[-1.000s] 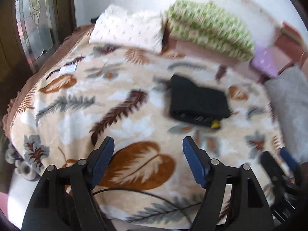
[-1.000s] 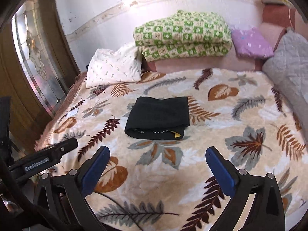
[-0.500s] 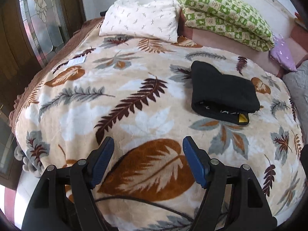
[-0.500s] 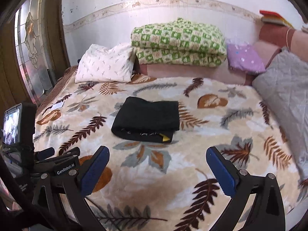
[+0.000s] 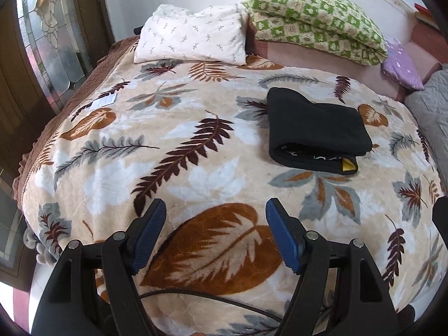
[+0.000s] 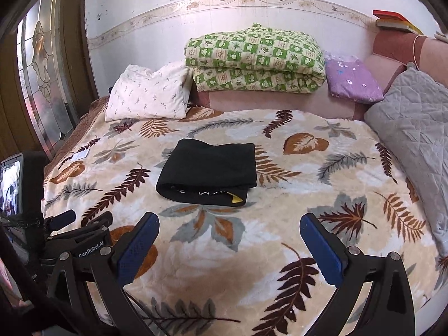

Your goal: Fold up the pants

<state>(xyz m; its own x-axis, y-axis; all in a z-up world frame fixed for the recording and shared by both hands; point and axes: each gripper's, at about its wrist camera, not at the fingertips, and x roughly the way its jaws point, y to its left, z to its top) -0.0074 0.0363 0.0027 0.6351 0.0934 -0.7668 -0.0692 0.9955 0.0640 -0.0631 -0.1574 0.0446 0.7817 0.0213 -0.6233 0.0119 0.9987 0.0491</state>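
Black folded pants (image 6: 208, 169) on blanket (image 6: 280, 196)

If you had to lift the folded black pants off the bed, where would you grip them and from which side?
Probably the rounded fold at the left end of the pants, coming in low from the left. That edge is closed, so every layer should come up together. The near edge shows loose layers and a yellow tag, which would likely splay open.

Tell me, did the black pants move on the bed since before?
No. The folded black pants lie on the same grey leaf print of the blanket as earlier; only the cameras shifted.
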